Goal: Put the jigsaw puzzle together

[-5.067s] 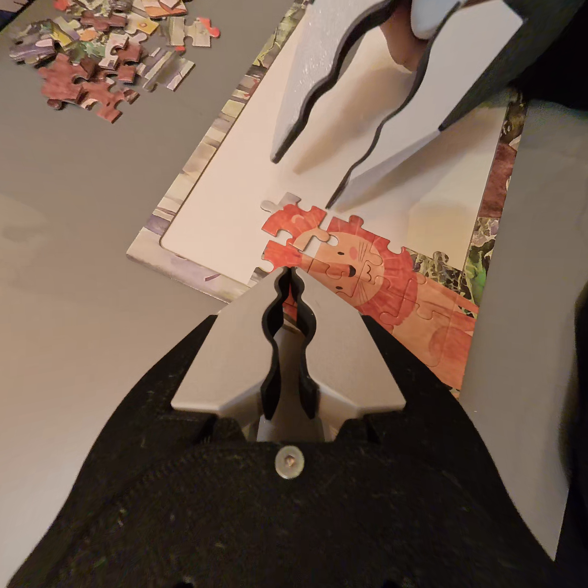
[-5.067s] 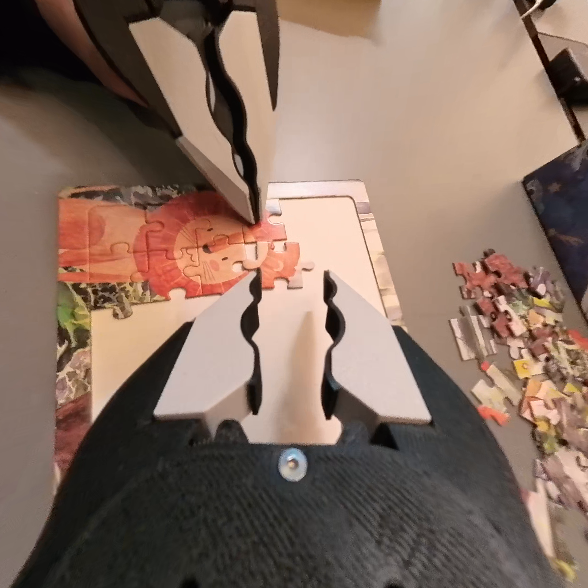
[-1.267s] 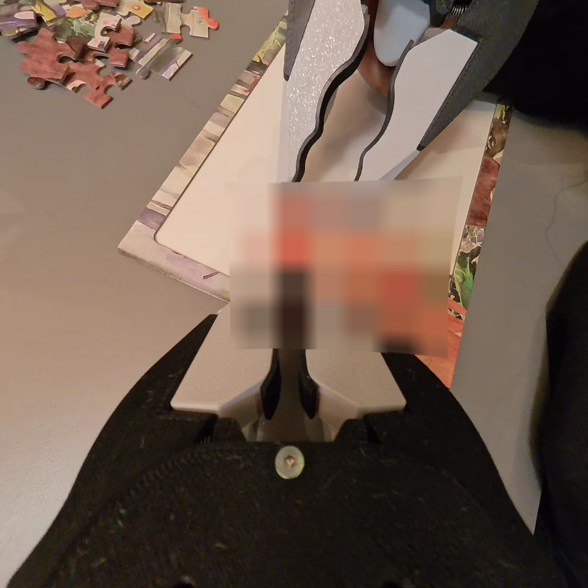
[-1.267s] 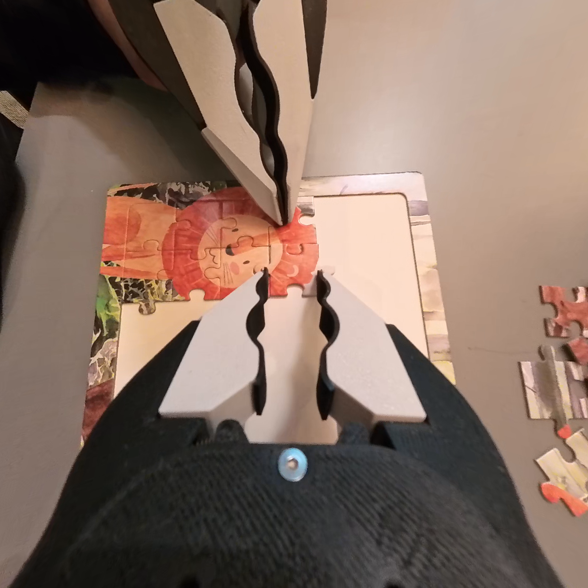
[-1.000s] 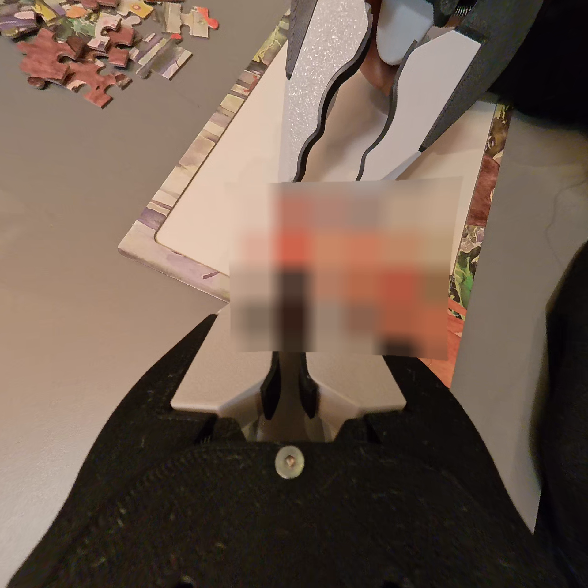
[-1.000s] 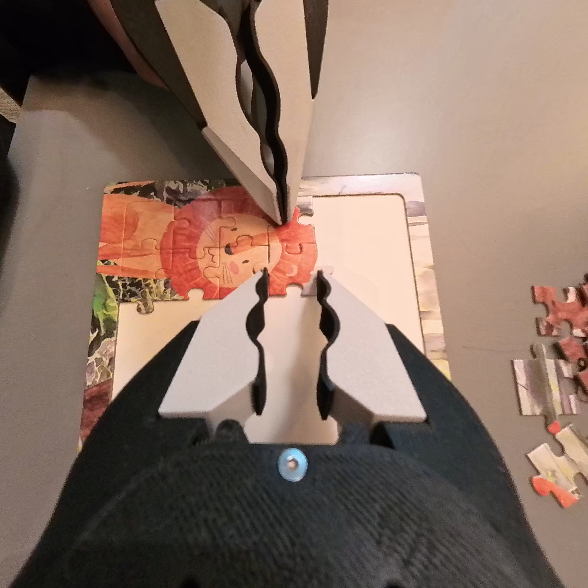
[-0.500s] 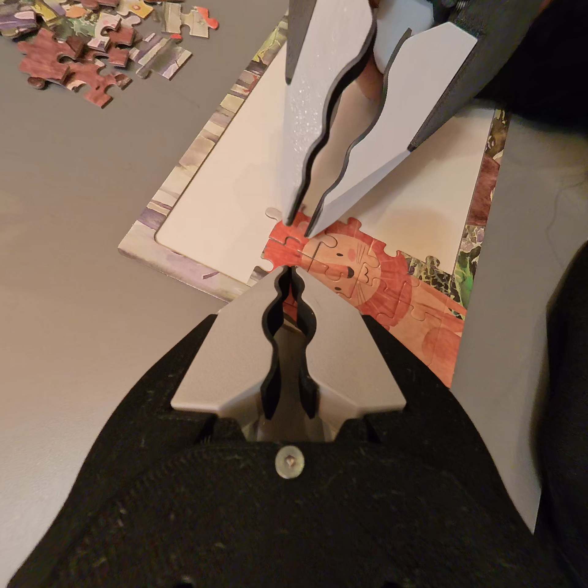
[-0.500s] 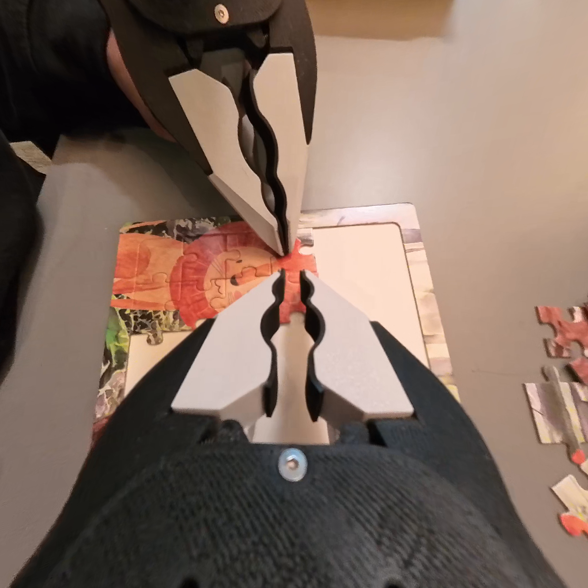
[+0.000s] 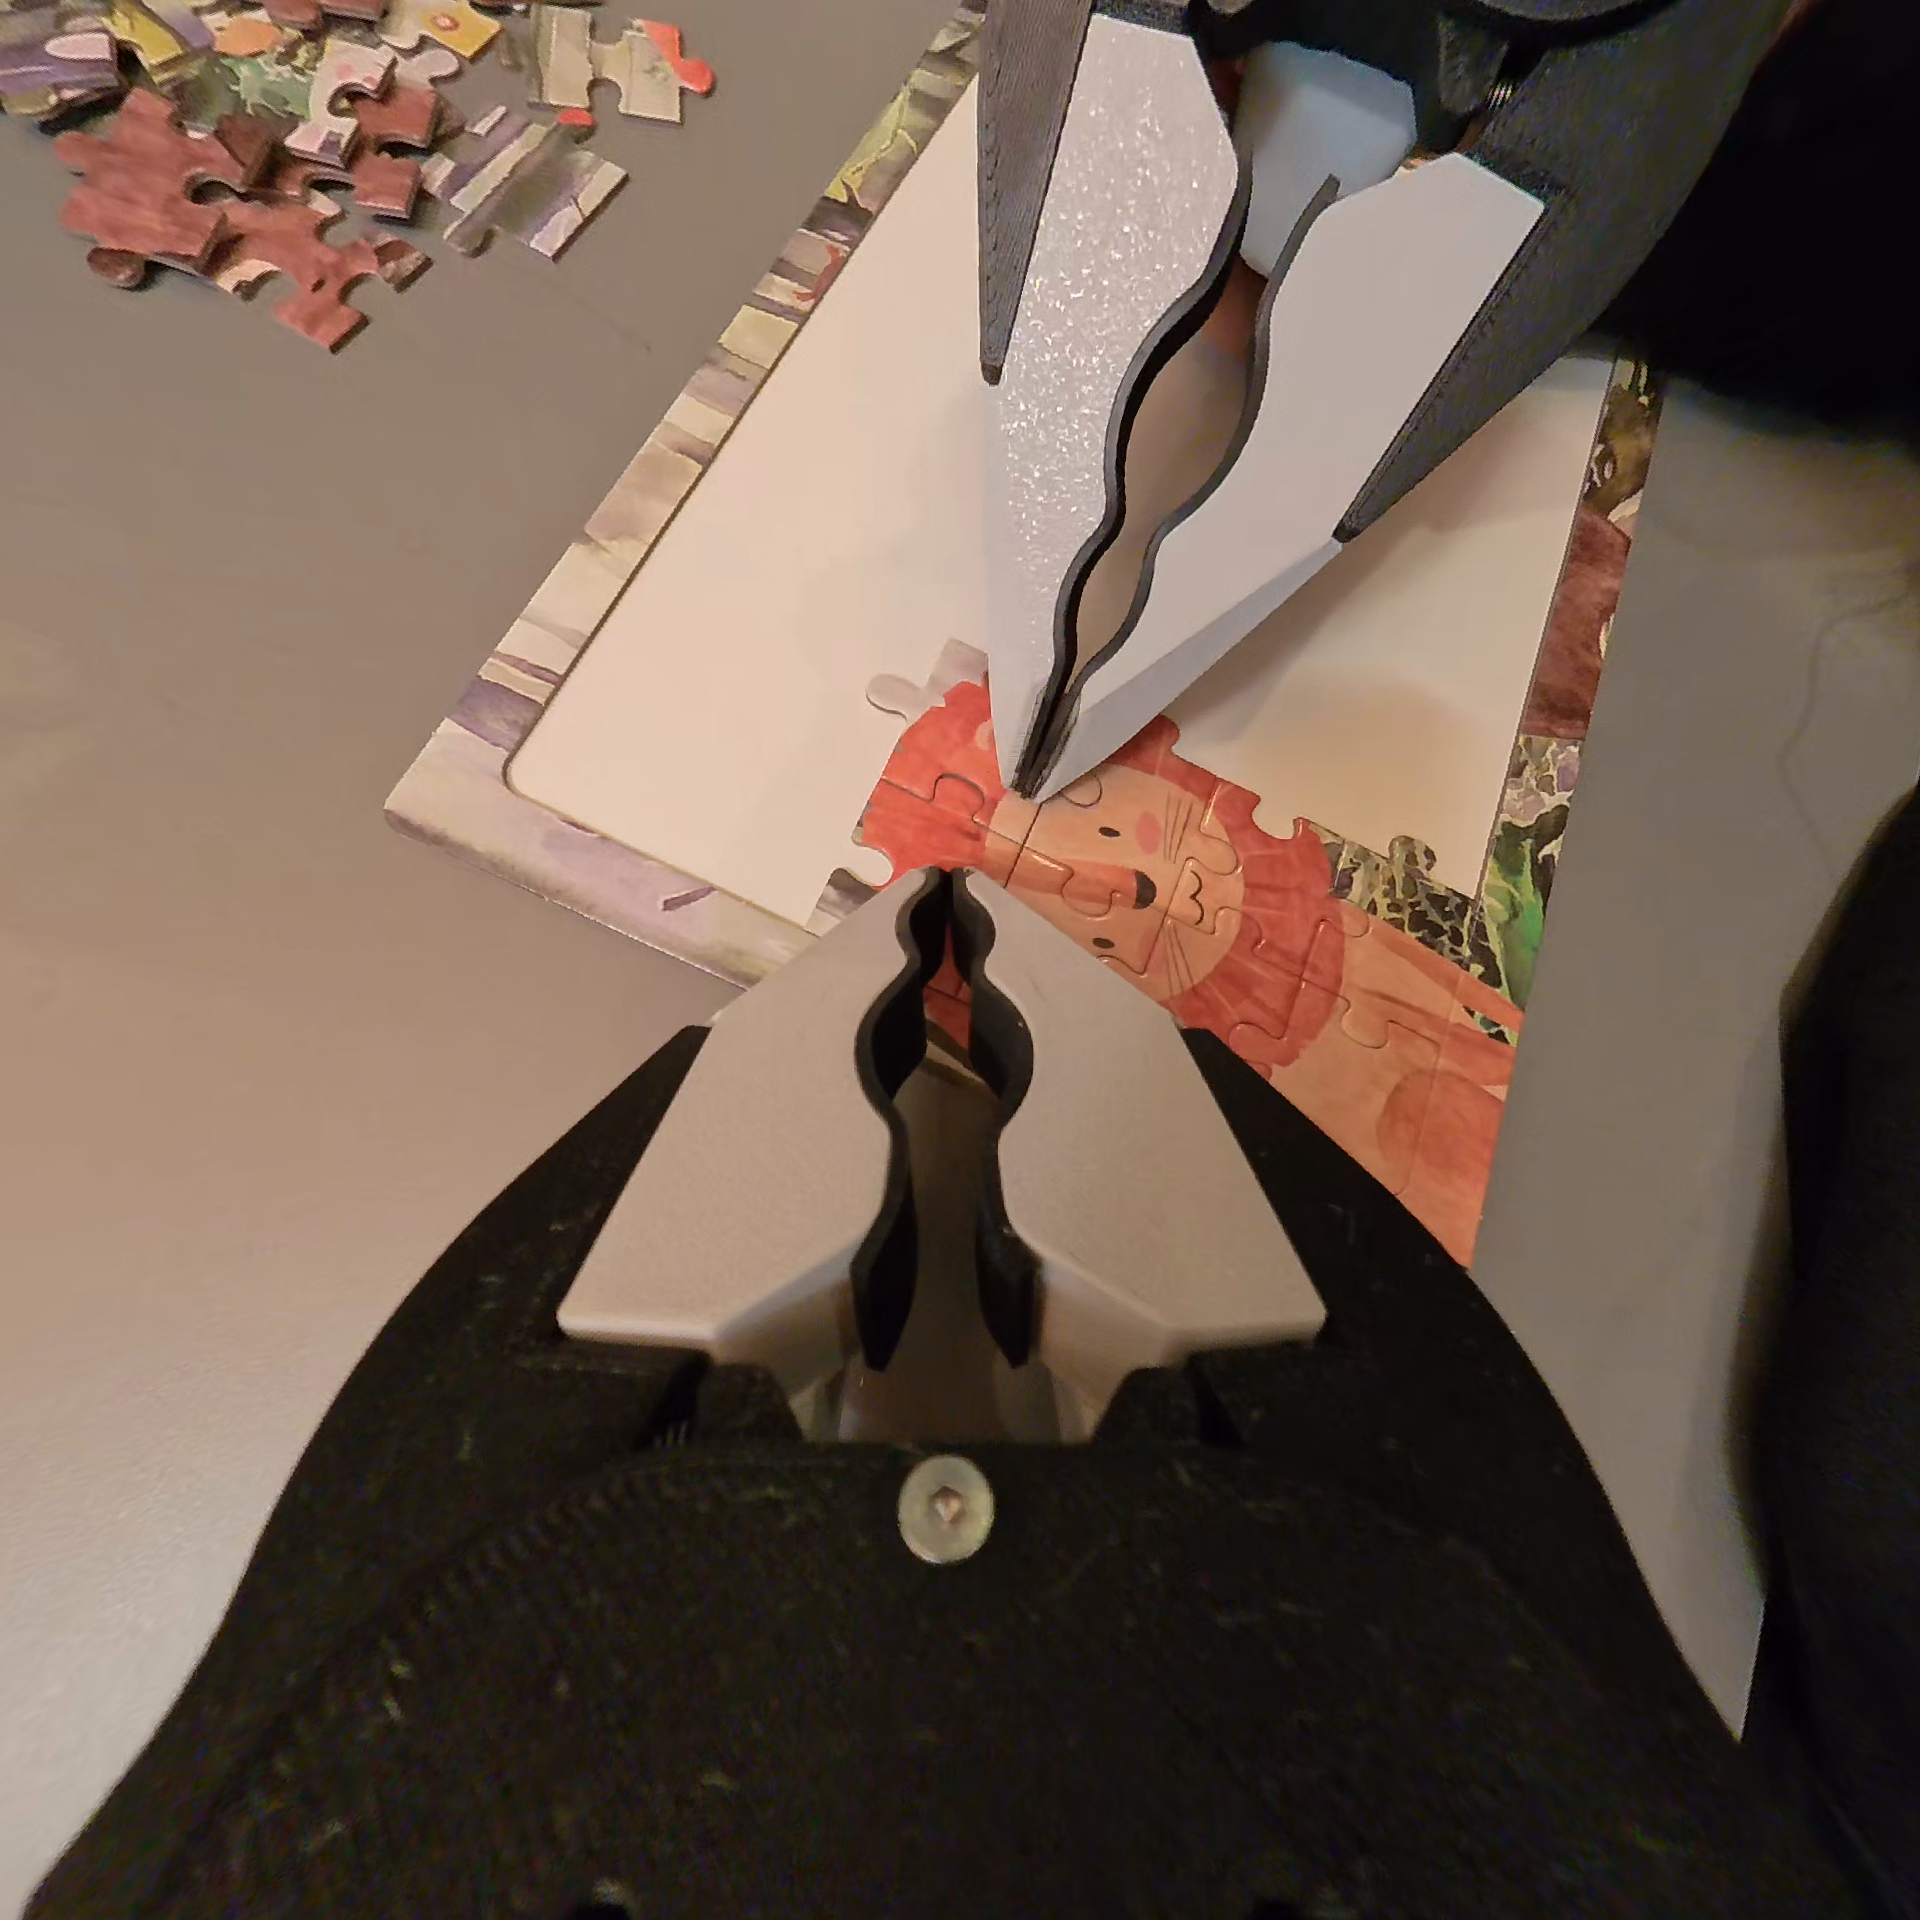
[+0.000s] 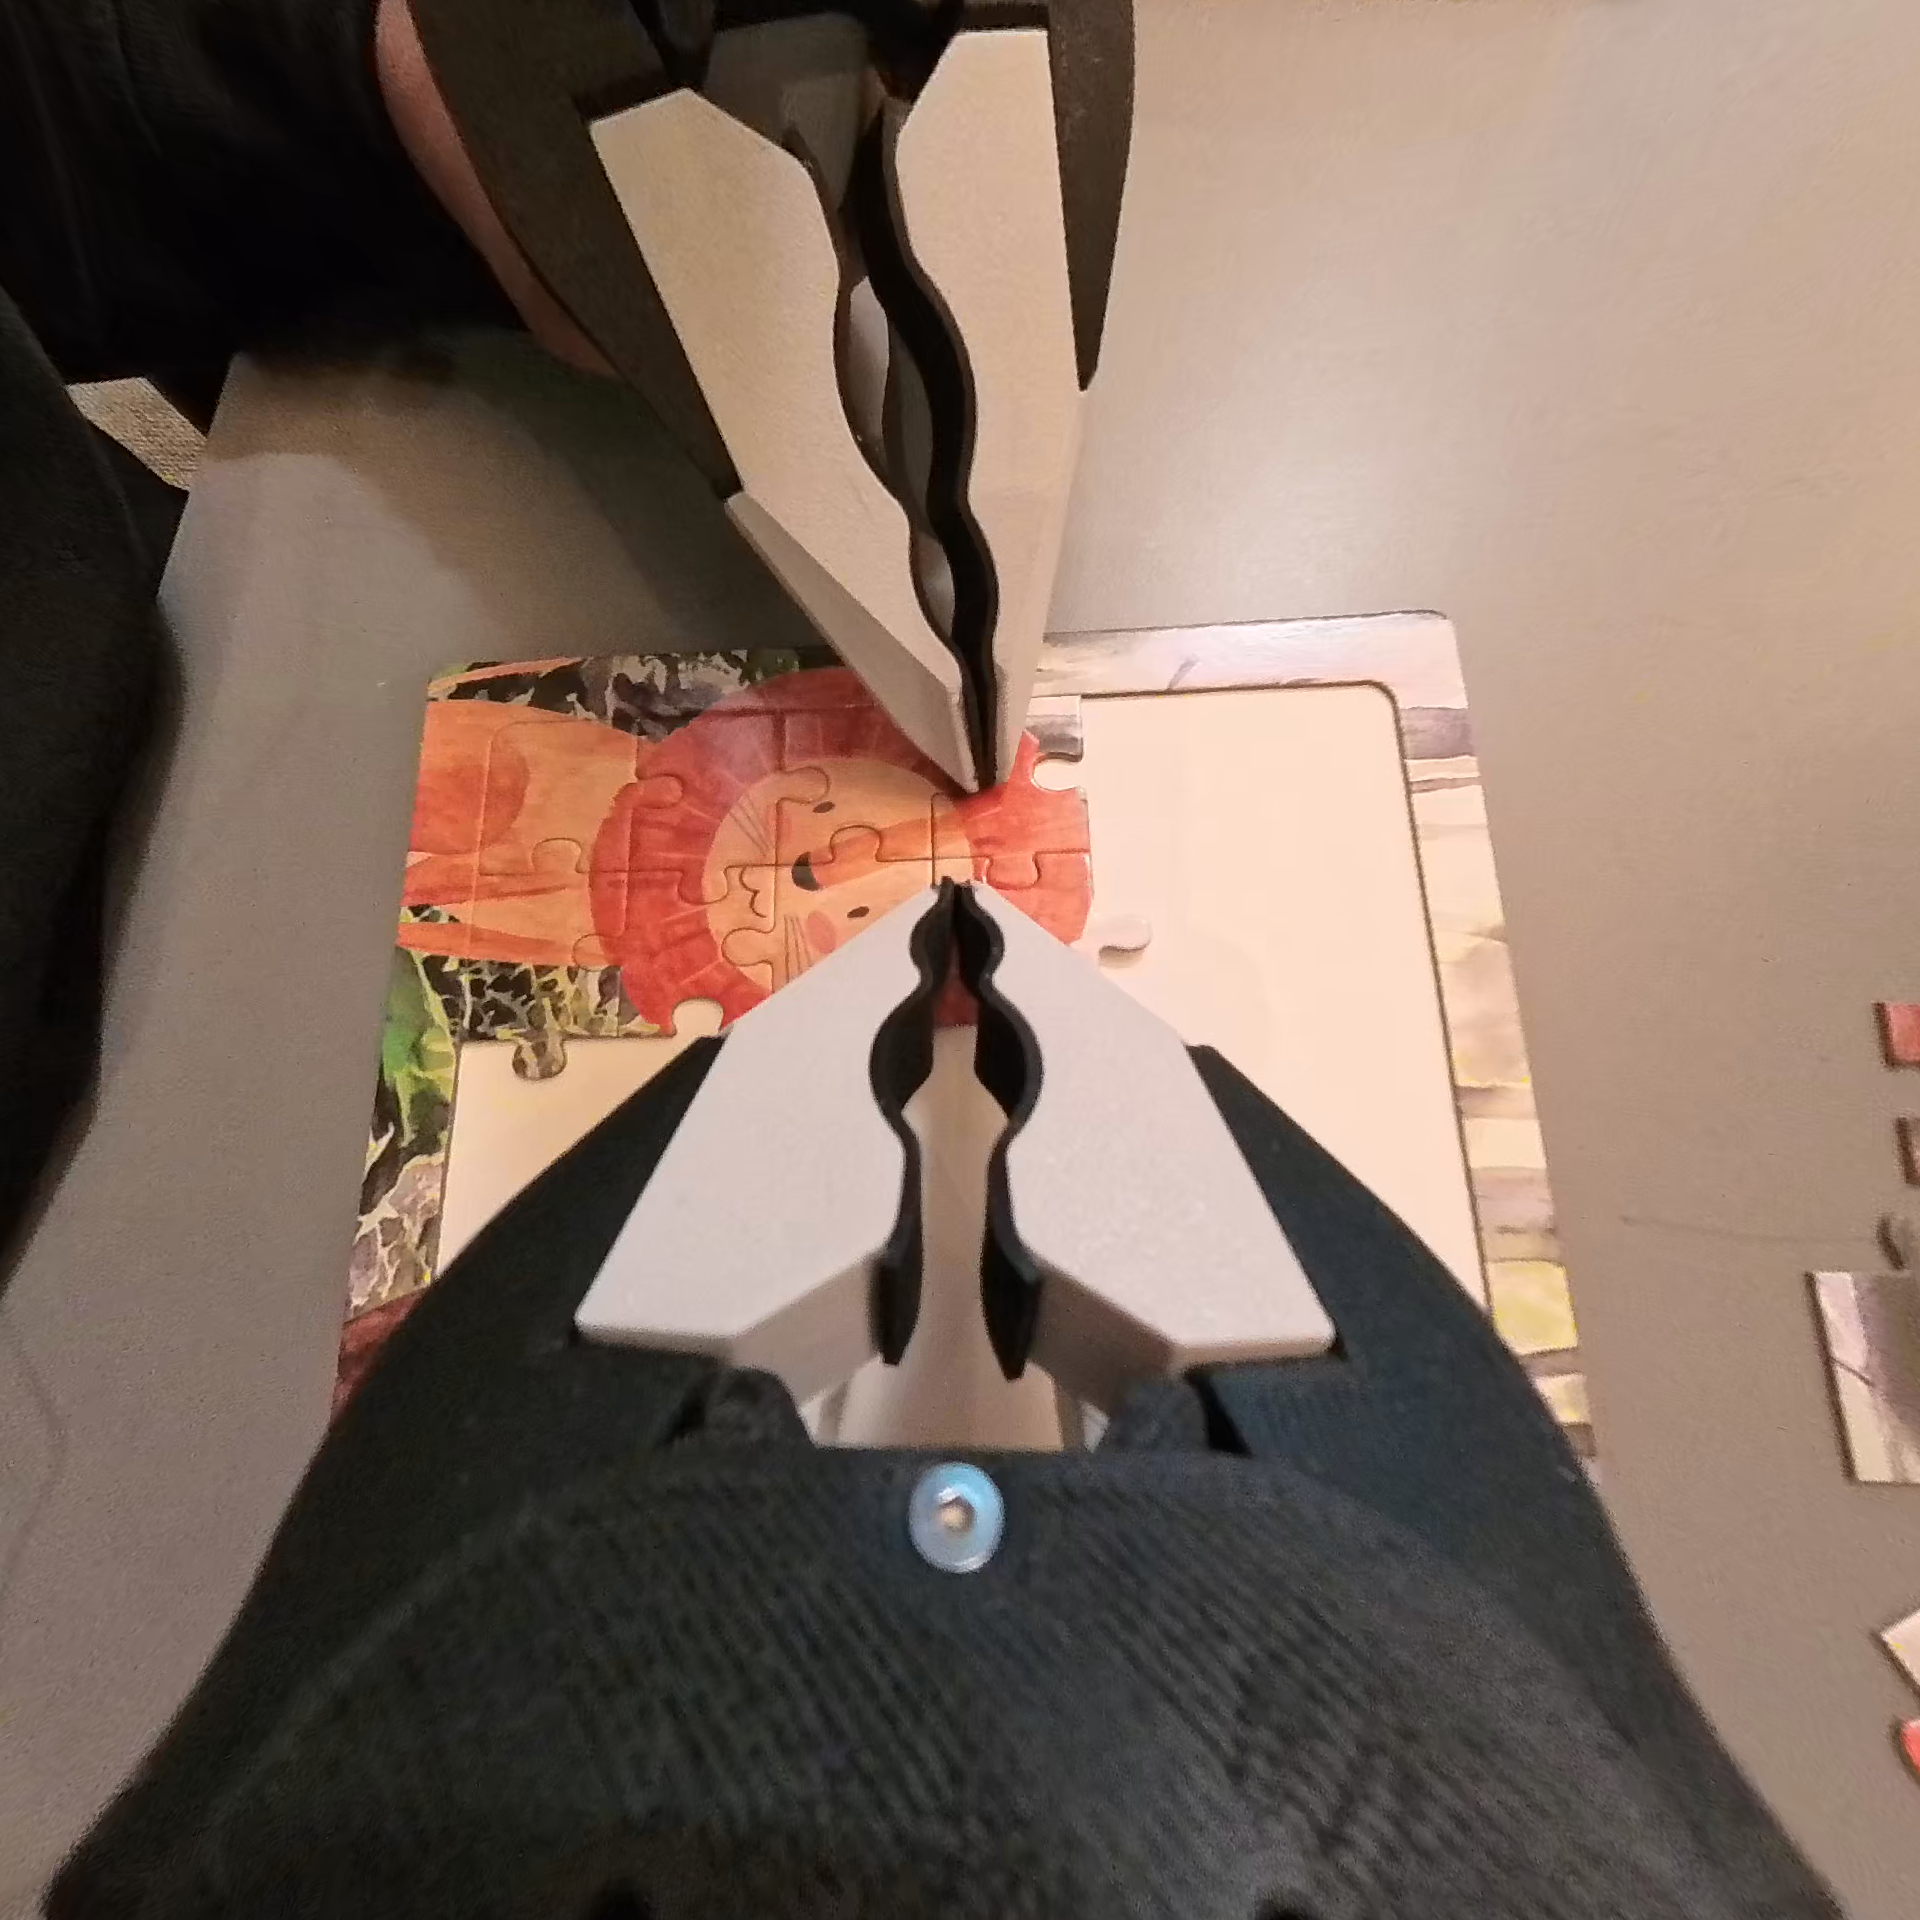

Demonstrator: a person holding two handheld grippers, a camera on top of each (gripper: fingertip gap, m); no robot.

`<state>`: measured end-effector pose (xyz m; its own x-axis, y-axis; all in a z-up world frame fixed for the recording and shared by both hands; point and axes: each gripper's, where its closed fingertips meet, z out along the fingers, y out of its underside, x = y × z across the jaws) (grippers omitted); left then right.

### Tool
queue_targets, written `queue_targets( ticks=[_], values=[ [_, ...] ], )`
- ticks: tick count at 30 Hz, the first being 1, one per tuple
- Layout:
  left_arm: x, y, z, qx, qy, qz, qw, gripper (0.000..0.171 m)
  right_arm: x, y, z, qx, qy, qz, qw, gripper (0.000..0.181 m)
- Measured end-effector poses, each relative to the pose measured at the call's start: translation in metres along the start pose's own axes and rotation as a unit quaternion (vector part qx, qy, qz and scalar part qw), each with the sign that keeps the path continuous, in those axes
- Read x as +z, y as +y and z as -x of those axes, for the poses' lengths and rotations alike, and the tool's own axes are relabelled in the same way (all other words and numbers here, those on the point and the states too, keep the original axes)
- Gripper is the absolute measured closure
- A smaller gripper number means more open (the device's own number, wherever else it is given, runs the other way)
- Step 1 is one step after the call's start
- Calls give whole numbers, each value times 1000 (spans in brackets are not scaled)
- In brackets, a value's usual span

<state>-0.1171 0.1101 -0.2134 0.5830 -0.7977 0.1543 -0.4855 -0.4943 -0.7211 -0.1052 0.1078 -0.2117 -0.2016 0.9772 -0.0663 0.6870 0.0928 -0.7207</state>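
Both claws are clenched empty, the left gripper (image 9: 948,878) and right gripper (image 10: 954,885) pressing tip-down on the lion puzzle (image 9: 1195,904) in its tray (image 9: 727,623). Their bodies hide part of the lion's mane. Only the left wrist view shows the whole loose-piece pile (image 9: 301,156); the right view's edge cuts it off.

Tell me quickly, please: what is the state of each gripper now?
Left gripper: closed, holding nothing, tips down on the lion puzzle.
Right gripper: closed, holding nothing, tips also on the lion.

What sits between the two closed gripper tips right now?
Only joined lion-mane pieces in the tray separate the left gripper from the right gripper; the right wrist view shows it best.
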Motion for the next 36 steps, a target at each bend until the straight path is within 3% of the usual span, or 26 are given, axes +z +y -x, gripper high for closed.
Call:
queue_targets(
  ticks=[12, 36],
  values=[
    [0, 0, 0, -1, 1, 0, 1000, 171, -8, 3, -15, 10, 36, -4, 999, 181],
    [0, 0, 0, -2, 2, 0, 1000, 171, -4, 5, 2, 4, -4, -3, 1000, 181]
  ],
)
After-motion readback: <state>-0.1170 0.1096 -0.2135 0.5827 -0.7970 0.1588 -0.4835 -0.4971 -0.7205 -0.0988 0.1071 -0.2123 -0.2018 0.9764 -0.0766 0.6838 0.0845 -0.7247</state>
